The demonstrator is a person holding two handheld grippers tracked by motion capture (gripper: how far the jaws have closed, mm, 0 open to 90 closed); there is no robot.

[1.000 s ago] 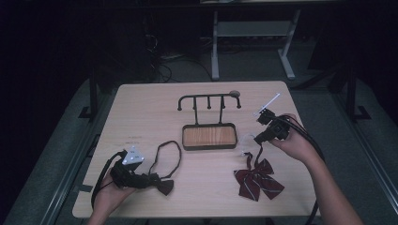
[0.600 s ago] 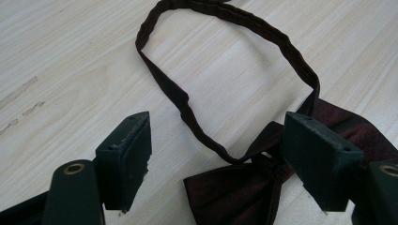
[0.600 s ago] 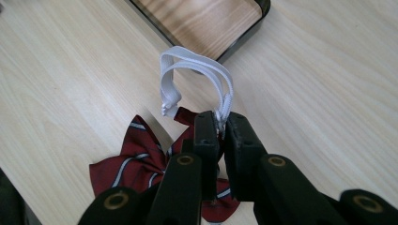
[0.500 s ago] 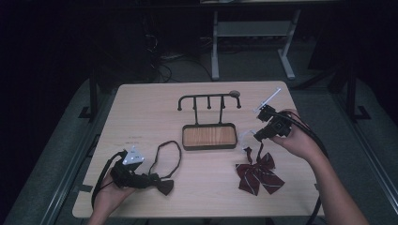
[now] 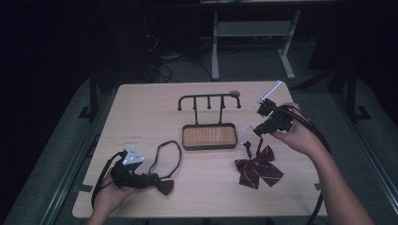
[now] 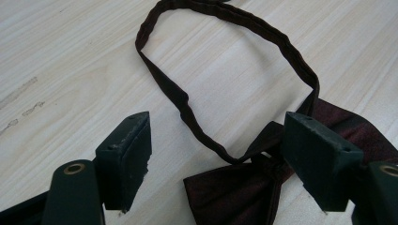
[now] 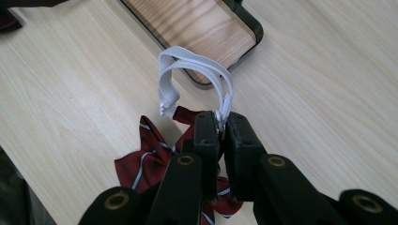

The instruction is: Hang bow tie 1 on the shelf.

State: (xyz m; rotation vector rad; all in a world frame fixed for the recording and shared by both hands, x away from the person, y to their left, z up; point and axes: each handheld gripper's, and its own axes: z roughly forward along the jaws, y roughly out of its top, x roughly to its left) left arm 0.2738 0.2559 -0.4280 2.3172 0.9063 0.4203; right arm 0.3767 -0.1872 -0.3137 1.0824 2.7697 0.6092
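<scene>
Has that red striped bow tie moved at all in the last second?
Yes. The red striped bow tie has slid a little left, closer to the wooden stand, as the right gripper pulls its white strap.

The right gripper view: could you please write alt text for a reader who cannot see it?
The right gripper is shut on the white elastic loop of a dark red striped bow tie, which hangs below the jaws above a pale wooden table. Behind the loop lies a corner of a black-rimmed wooden tray.
</scene>
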